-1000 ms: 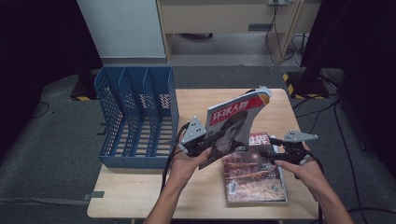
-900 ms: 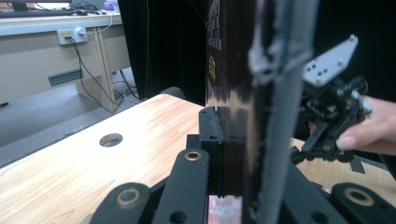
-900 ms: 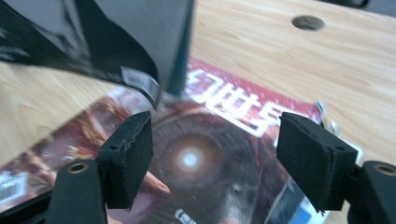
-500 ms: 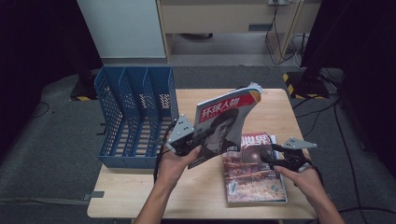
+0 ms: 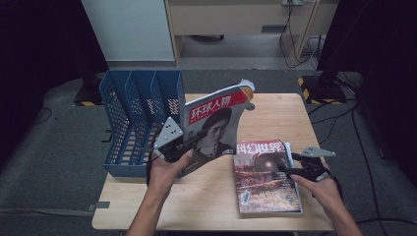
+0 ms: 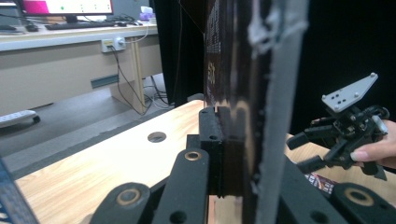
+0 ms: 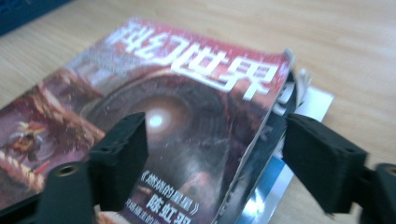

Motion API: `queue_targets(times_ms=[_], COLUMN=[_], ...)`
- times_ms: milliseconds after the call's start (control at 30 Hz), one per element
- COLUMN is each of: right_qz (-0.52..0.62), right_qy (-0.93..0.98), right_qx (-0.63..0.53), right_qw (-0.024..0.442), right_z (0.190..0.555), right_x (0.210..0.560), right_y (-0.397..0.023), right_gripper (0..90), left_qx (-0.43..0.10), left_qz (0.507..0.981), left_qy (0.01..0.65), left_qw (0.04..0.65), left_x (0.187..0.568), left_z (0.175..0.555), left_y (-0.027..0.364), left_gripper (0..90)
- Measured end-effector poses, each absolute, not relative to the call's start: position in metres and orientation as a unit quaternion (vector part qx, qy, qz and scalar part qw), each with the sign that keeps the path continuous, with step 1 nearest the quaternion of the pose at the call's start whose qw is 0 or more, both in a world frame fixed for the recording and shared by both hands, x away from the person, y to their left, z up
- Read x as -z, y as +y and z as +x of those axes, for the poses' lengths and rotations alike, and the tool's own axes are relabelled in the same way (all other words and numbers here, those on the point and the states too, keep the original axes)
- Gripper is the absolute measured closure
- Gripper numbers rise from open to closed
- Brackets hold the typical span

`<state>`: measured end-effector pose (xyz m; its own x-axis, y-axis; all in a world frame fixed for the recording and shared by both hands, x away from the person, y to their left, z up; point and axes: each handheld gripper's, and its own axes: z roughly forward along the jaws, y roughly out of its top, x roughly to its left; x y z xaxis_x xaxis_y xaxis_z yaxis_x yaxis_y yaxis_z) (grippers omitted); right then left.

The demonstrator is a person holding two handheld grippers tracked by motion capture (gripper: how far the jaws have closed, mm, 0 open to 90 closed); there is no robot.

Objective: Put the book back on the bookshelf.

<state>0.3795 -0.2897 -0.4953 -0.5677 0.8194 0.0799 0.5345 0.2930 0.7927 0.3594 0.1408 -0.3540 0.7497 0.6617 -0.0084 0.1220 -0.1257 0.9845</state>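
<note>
A red-topped magazine (image 5: 212, 129) is pinched upright by the left gripper (image 5: 189, 142); the right gripper (image 5: 286, 167) is spread wide just above the flat magazine (image 5: 263, 177).

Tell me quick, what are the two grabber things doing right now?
Left gripper: closed on the raised magazine, held up off the table.
Right gripper: open, jaws spread over the edge of the magazine lying flat, holding nothing.
</note>
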Motion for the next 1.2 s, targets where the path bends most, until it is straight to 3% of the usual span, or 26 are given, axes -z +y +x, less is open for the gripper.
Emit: queue_targets(times_ms=[233, 1200], right_qz=[0.447, 0.451], right_qy=[0.791, 0.791], right_qx=[-0.384, -0.373], right_qw=[0.164, 0.179], right_z=[0.380, 0.381], right_x=[0.498, 0.499], right_y=[-0.286, -0.289], right_gripper=[11.5, 12.9], left_qx=[-0.234, -0.284], left_qz=[0.712, 0.676], left_qy=[0.276, 0.317], left_qw=[0.601, 0.602], left_x=[0.348, 0.332], left_z=[0.354, 0.326], left_y=[0.150, 0.237], left_gripper=[86.9, 86.9])
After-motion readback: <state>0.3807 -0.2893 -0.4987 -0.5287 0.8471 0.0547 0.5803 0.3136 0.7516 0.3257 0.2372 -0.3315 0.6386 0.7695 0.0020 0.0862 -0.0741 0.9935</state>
